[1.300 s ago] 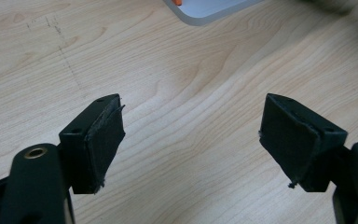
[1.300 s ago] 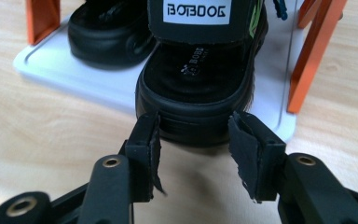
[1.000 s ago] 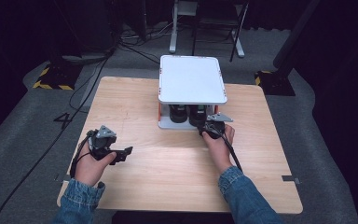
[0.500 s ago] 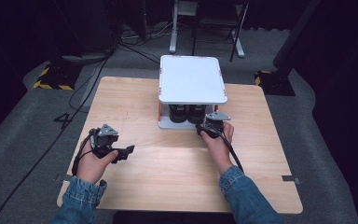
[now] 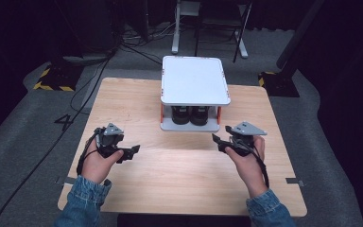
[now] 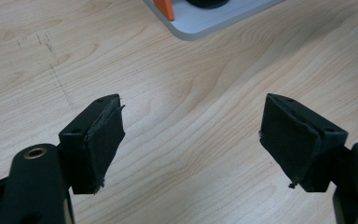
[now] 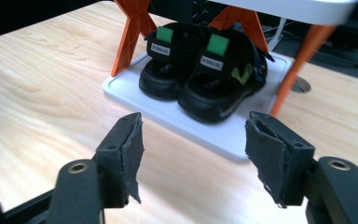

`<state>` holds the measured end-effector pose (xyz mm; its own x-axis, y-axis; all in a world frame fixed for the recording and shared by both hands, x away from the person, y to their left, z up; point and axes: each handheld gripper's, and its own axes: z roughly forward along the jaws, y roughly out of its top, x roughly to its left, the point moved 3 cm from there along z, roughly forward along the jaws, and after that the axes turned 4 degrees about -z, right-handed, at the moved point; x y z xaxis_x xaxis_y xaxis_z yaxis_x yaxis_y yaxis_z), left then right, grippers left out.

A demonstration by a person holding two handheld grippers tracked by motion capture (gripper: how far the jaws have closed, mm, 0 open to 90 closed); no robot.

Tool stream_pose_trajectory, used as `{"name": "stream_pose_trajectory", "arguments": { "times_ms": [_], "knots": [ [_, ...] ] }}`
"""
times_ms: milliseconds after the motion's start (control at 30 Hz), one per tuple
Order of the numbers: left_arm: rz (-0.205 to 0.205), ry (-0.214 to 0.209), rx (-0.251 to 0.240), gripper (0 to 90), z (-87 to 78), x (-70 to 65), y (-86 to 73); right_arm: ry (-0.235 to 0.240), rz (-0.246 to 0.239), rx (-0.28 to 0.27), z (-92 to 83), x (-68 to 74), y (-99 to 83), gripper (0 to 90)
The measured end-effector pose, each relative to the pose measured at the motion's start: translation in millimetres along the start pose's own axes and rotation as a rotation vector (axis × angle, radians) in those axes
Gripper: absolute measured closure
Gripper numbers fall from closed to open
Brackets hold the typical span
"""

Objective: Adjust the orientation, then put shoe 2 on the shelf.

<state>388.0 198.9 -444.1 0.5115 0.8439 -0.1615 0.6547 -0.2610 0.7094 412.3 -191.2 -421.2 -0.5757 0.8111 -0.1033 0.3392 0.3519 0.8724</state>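
Both grippers gape wide and empty over the bench (image 5: 137, 99), the left gripper (image 5: 131, 151) well apart from the white rack (image 5: 196, 80), the right gripper (image 5: 220, 141) near its lower shelf, where two black sandals (image 7: 200, 70) sit side by side.

light wooden rectangular table (image 5: 137, 99) on grey carpet floor (image 5: 23, 137). room around the table is dark. beyond the table's far edge, white metal desk legs (image 5: 176, 28) and a dark chair frame (image 5: 238, 33). black cables (image 5: 104, 56) run across the carpet off the table's far-left corner. yellow-black striped hazard tape (image 5: 52, 86) left of that corner. black pole base (image 5: 276, 82) by the table's far-right corner.
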Motion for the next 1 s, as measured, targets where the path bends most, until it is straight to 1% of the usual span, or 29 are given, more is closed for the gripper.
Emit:
{"name": "stream_pose_trajectory", "arguments": {
  "times_ms": [67, 167, 233, 267, 367, 467, 533, 567, 600, 633, 700, 733, 767, 833, 900, 933, 1000],
  "knots": [
    [-0.004, 0.001, 0.003, 22.0, -0.2, -0.6, -0.7, 0.0, 0.023, -0.006, -11.5, -7.3, -3.3, 36.9],
    [-0.005, 0.002, -0.006, 22.0, -2.7, -0.1, -0.8, 0.003, 0.05, -0.012, -25.1, -18.6, -6.7, 36.6],
    [-0.009, 0.0, -0.005, 22.0, -4.5, 0.8, -1.9, -0.006, 0.072, -0.012, -32.9, -26.2, -9.8, 36.6],
    [-0.008, 0.006, -0.007, 22.0, -5.1, 2.3, -2.5, -0.011, 0.078, -0.006, -36.2, -29.5, -11.9, 36.6],
    [-0.022, 0.01, -0.006, 22.0, -6.7, 6.3, -5.4, -0.015, 0.093, 0.012, -45.1, -38.6, -19.0, 36.7],
    [-0.032, 0.016, -0.005, 22.0, -9.1, 9.0, -6.6, -0.006, 0.095, 0.046, -52.4, -45.0, -24.0, 36.9],
    [-0.03, 0.014, -0.007, 21.8, -10.1, 9.3, -6.4, 0.001, 0.089, 0.075, -58.3, -49.7, -27.2, 36.9],
    [-0.02, 0.006, -0.003, 21.3, -12.2, 7.7, -6.5, 0.0, 0.086, 0.084, -61.2, -52.1, -28.8, 35.4],
    [-0.016, 0.0, 0.005, 21.0, -13.3, 7.3, -7.3, 0.002, 0.074, 0.101, -63.9, -54.8, -30.7, 34.1],
    [-0.009, 0.004, 0.011, 21.0, -13.9, 8.0, -8.6, 0.001, 0.075, 0.112, -65.9, -57.4, -32.6, 33.9],
    [0.01, 0.006, 0.041, 20.9, -15.2, 11.1, -12.9, -0.001, 0.084, 0.124, -68.6, -62.4, -36.6, 32.6],
    [0.01, 0.006, 0.041, 20.7, -15.2, 11.1, -12.9, -0.001, 0.084, 0.124, -68.6, -62.4, -36.6, 32.6],
    [0.015, 0.028, 0.057, 20.7, -16.2, 16.4, -19.0, 0.001, 0.082, 0.142, -69.9, -67.4, -42.3, 29.9],
    [0.019, 0.041, 0.059, 20.4, -16.7, 21.4, -22.4, 0.008, 0.078, 0.161, -69.3, -72.0, -47.8, 28.6],
    [0.018, 0.046, 0.052, 20.3, -15.6, 29.0, -27.1, -0.004, 0.086, 0.18, -68.0, -79.8, -55.2, 27.2],
    [0.016, 0.049, 0.062, 20.2, -15.4, 31.4, -29.1, -0.009, 0.093, 0.189, -66.4, -85.0, -60.4, 25.5],
    [0.019, 0.075, 0.067, 20.4, -13.7, 39.1, -33.7, 0.001, 0.099, 0.203, -63.7, -92.0, -68.8, 23.1]
  ]
}}
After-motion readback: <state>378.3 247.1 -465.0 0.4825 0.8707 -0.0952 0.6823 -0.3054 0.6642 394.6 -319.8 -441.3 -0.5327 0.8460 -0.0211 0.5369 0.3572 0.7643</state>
